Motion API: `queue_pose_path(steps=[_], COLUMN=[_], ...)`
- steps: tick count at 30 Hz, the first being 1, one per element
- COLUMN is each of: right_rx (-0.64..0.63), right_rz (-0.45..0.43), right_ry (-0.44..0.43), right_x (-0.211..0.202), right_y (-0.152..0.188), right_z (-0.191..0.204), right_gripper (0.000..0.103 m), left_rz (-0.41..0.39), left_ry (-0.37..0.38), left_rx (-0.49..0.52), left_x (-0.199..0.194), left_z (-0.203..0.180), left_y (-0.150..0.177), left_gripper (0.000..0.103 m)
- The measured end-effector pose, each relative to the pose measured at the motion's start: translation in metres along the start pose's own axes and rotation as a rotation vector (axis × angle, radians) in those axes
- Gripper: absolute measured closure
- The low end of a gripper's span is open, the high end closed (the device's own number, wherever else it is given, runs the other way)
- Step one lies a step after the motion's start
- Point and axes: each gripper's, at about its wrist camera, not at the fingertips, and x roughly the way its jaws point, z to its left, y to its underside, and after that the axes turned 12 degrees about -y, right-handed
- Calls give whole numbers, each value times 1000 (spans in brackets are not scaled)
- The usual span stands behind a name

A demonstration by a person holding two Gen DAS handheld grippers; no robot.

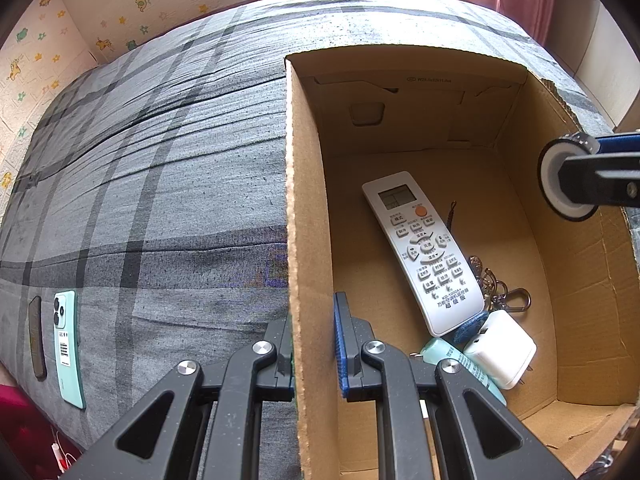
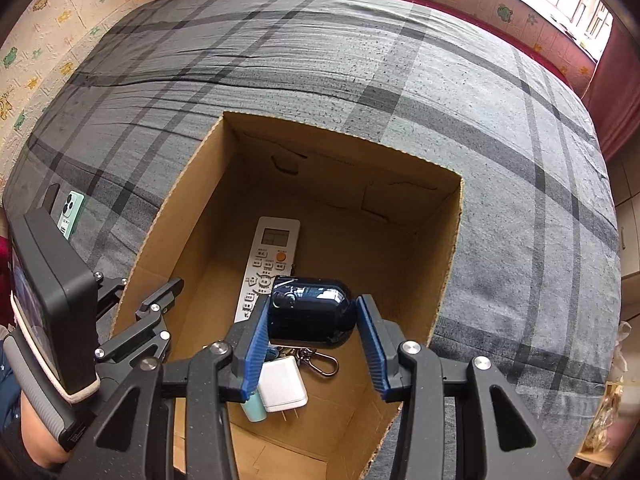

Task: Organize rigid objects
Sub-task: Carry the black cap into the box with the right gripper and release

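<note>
An open cardboard box [image 1: 304, 200] [image 2: 448, 264] stands on the grey plaid bed. Inside lie a white remote [image 1: 424, 252] [image 2: 268, 260], a white charger plug [image 1: 500, 348] [image 2: 282, 386], a key ring with clip [image 1: 504, 292] [image 2: 320, 360] and a mint tube [image 1: 448, 356] [image 2: 254, 408]. My left gripper [image 1: 314, 352] is shut on the box's left wall. My right gripper [image 2: 316, 344] is open; a dark rounded black-and-white object [image 2: 310, 310] [image 1: 560, 178] leans on its left pad [image 2: 254, 350] above the box.
A mint phone [image 1: 68, 348] [image 2: 70, 214] and a dark phone [image 1: 36, 336] lie on the bed left of the box. Patterned wall panels border the bed at the back and left. A red curtain [image 2: 616, 92] hangs at the right.
</note>
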Motion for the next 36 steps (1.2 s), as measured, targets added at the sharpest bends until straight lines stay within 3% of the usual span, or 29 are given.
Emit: queue_pose_path(steps=[15,27,33,36], right_rx=[18,38,21,15], right_rz=[115,142,102,85], right_ry=[45,44,52,48], right_x=[66,86,74,68], right_y=[8,8,7,7], right_z=[-1,-8,-5,-3], right_gripper=[57,57,40,36], left_rz=[0,-1,-1,-2], left_ry=[-2,-4,-4,-5], left_rx=[2,4,4,4], left_x=[0,-1,-1,0], left_z=[0,0,1,2], left_y=[0,0,0,0], left_gripper=[88,88,88,88])
